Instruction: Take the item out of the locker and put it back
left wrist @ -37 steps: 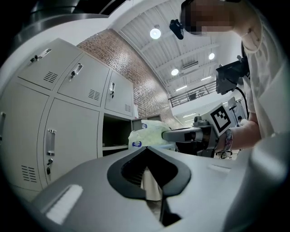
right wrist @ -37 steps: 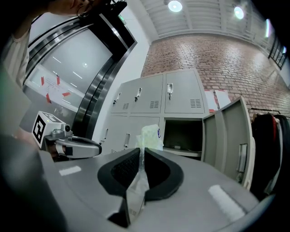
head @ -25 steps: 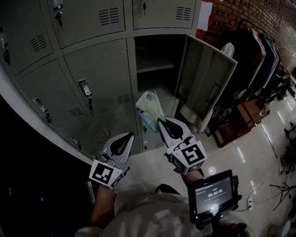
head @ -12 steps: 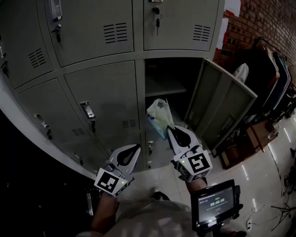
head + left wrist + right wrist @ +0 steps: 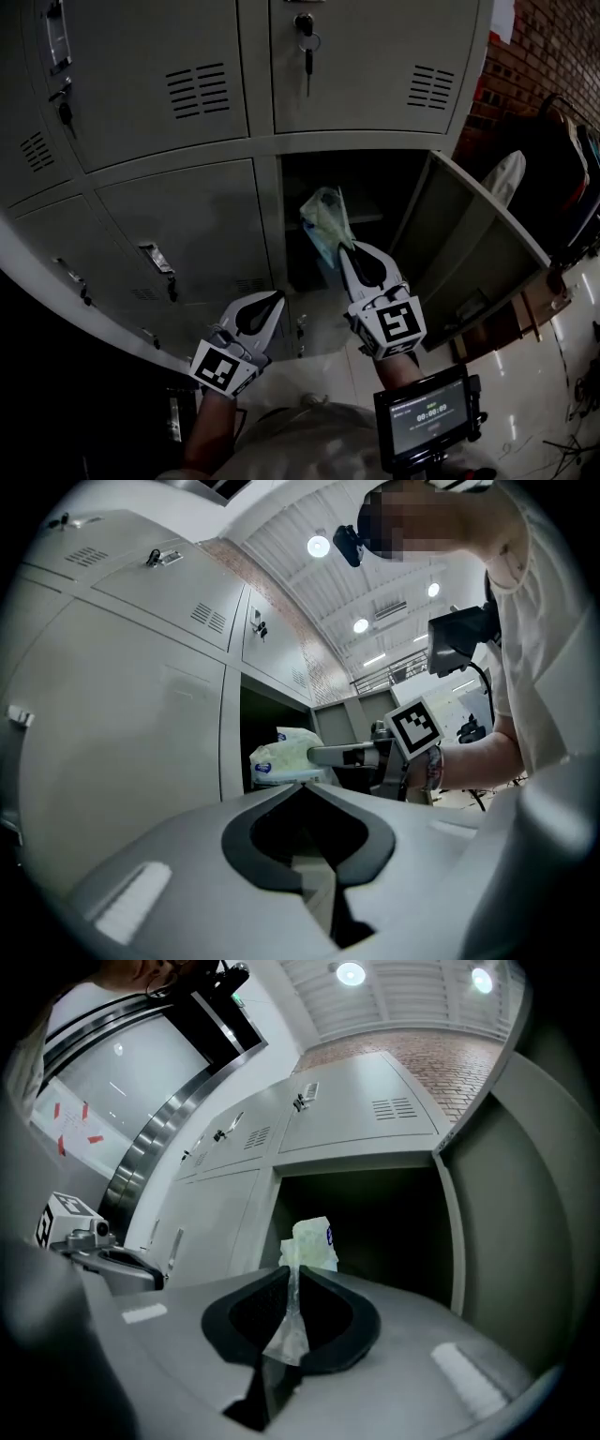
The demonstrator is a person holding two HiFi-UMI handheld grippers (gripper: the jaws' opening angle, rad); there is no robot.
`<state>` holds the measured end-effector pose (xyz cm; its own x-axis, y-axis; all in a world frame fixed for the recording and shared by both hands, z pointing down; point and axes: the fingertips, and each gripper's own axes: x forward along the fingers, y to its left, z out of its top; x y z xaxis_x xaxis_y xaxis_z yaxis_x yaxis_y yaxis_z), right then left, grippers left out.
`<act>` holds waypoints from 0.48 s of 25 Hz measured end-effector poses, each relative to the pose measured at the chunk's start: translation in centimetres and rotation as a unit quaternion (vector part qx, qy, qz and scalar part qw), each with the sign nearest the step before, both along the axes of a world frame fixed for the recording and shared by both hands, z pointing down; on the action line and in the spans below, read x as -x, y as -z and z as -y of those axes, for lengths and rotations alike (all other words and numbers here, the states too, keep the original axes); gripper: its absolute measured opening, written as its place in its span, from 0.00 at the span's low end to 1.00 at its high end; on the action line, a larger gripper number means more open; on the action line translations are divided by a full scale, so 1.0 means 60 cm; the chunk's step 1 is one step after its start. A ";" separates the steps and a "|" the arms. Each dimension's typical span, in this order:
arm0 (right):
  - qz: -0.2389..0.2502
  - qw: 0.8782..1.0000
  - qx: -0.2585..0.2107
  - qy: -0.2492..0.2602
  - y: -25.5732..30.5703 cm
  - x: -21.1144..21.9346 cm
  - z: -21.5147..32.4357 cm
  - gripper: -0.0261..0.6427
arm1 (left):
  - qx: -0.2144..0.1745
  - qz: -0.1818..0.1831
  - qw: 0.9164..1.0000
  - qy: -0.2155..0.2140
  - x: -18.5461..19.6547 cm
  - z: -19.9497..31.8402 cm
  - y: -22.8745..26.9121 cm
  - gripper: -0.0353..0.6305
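A pale plastic bag [image 5: 326, 223] with blue print hangs in the mouth of the open locker [image 5: 375, 197]. My right gripper [image 5: 352, 249] is shut on the bag's lower edge, and the film [image 5: 292, 1312] runs pinched between its jaws up to the bag [image 5: 311, 1243]. The left gripper view shows the same bag [image 5: 286, 758] held out at the dark opening. My left gripper [image 5: 274, 298] is shut with nothing in it, lower and to the left, in front of a closed locker door [image 5: 187, 230].
The open locker's door [image 5: 478, 272] swings out to the right. Closed grey lockers [image 5: 150, 75] fill the wall above and left, one with keys [image 5: 306, 47] in its lock. A clothes rack [image 5: 562, 169] stands by a brick wall on the right. A handheld screen [image 5: 427, 424] sits below.
The right gripper has carried the bag up and forward to the open locker's mouth. The view has closed in on the lockers. The left gripper stays low and shut.
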<state>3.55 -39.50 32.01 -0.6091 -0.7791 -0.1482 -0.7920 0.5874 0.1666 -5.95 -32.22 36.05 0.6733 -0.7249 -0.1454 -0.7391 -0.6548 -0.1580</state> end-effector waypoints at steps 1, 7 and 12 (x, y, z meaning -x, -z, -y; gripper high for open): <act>-0.001 1.000 -0.003 -0.004 0.003 -0.002 0.015 0.07 | 0.004 0.003 1.000 -0.006 -0.004 0.008 -0.002 0.05; -0.023 0.999 -0.016 -0.041 0.013 -0.008 0.087 0.07 | 0.016 0.013 1.000 -0.022 -0.010 0.030 -0.008 0.05; -0.038 0.998 0.005 -0.051 -0.001 -0.002 0.147 0.07 | 0.019 0.013 0.999 -0.025 0.002 0.029 -0.011 0.05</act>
